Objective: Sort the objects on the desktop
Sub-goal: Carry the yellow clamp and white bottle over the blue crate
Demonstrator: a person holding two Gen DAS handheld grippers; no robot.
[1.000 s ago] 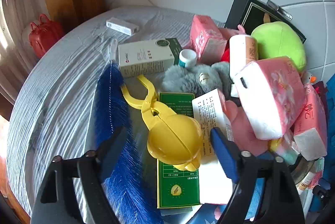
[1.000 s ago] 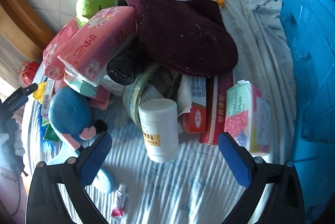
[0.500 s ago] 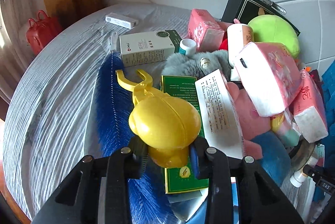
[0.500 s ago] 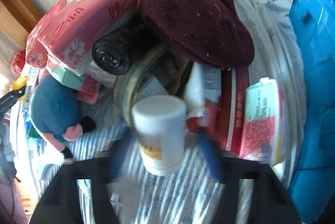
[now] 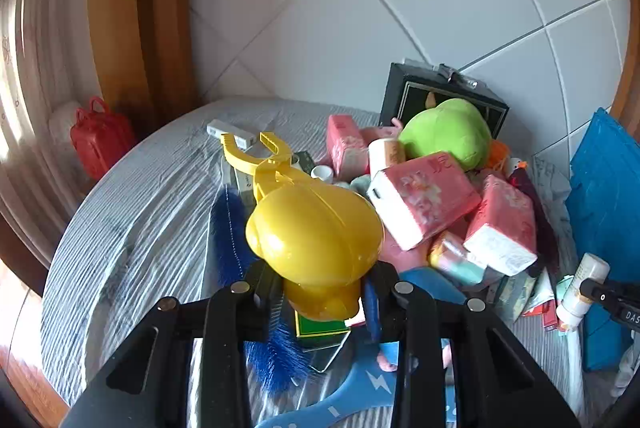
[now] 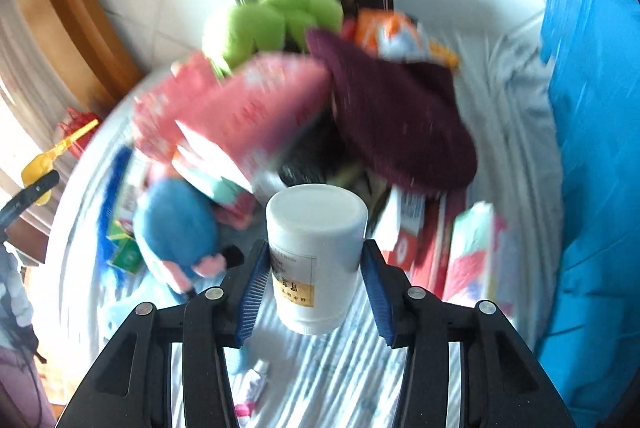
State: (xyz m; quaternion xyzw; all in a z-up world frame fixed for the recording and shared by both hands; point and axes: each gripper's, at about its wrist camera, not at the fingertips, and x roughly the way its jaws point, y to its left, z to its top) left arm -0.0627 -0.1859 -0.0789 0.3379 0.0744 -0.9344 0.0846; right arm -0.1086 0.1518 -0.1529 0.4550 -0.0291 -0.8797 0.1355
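Note:
My left gripper [image 5: 320,292] is shut on a yellow plastic ball-shaped tong toy [image 5: 312,228] and holds it lifted above the table, its handles pointing away. My right gripper [image 6: 316,284] is shut on a white medicine bottle [image 6: 316,252] with a yellow label, lifted off the striped cloth. The bottle also shows in the left wrist view [image 5: 580,288] at the far right. The yellow toy shows in the right wrist view [image 6: 40,168] at the far left.
A pile sits on the striped tablecloth [image 5: 140,228]: pink tissue packs [image 5: 424,196], a green plush [image 5: 448,132], a blue plush [image 6: 176,228], a maroon cloth [image 6: 400,116], a blue brush [image 5: 232,228], boxes. A blue bin [image 6: 592,148] stands right. A red bag [image 5: 100,136] is far left.
Both grippers closed on their objects and lifted: the left raised the yellow toy off the pile, the right raised the white bottle off the cloth. The right view is motion-blurred.

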